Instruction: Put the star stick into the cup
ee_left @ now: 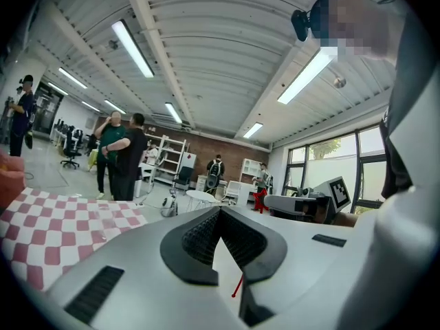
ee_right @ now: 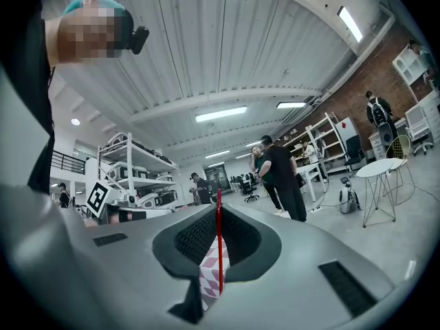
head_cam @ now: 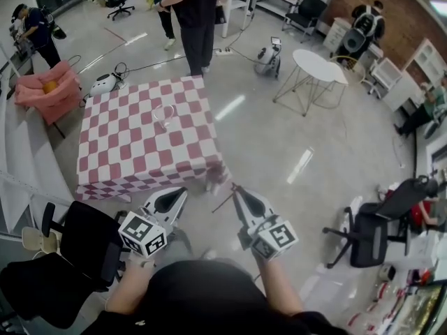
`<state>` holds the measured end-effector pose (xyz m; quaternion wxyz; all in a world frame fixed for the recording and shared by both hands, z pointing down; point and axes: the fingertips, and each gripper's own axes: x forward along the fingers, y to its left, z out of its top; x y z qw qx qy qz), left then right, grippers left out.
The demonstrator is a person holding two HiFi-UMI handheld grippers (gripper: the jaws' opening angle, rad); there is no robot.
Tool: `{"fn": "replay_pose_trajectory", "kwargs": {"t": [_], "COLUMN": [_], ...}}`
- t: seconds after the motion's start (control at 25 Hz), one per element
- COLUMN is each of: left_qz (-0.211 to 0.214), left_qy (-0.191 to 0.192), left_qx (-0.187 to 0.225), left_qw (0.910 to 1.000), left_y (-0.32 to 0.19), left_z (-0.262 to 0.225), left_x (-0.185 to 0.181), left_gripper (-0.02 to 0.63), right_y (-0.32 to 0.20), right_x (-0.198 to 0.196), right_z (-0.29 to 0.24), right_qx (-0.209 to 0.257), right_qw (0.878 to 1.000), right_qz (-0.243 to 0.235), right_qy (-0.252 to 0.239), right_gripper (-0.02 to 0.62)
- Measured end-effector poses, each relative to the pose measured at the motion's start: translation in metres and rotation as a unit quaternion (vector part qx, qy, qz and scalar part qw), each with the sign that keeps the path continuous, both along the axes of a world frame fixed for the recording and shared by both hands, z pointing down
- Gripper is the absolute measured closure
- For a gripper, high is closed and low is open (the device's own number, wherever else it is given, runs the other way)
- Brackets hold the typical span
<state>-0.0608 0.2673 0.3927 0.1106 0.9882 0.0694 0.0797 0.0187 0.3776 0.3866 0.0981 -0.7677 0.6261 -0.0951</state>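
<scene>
Big room, shiny floor. Table (head_cam: 133,152) with red-white check cloth sits upper left in head view. See-through cup (head_cam: 164,115) stands near table middle. Right gripper (head_cam: 239,190), low centre, pinches thin red star stick (ee_right: 219,239), which stands up between jaws. Left gripper (head_cam: 180,195) beside it, jaws together, nothing inside. Both well apart from cup. Best way, I think: go closer, hold tight, line stick over cup mouth, lower slowly, then let go. Cup looks light, may tip.

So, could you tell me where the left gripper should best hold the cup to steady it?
Probably its side wall below the rim, from the near left: the cup seems upright on the table, and its open mouth must stay free for the star stick.
</scene>
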Motion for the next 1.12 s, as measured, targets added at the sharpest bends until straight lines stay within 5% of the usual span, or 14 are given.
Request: {"fn": "replay_pose_trajectory", "kwargs": {"t": [0.72,1.12], "left_qz": [0.009,-0.006], "left_qy": [-0.002,-0.017], "left_qx": [-0.010,-0.021], "left_qw": [0.9999,0.9996], "left_y": [-0.162,-0.274], "left_z": [0.009,0.020], "left_x": [0.074,0.083], "left_gripper": [0.565,0.565], "right_y": [-0.160,-0.269], "right_x": [0.082,0.117], "right_z": [-0.010,-0.015], "right_qx": [-0.002,0.003], "right_qw": [1.000,1.000], "right_qz": [0.009,0.014], "right_qy": [0.000,0.009], "right_gripper": [0.569,0.569]}}
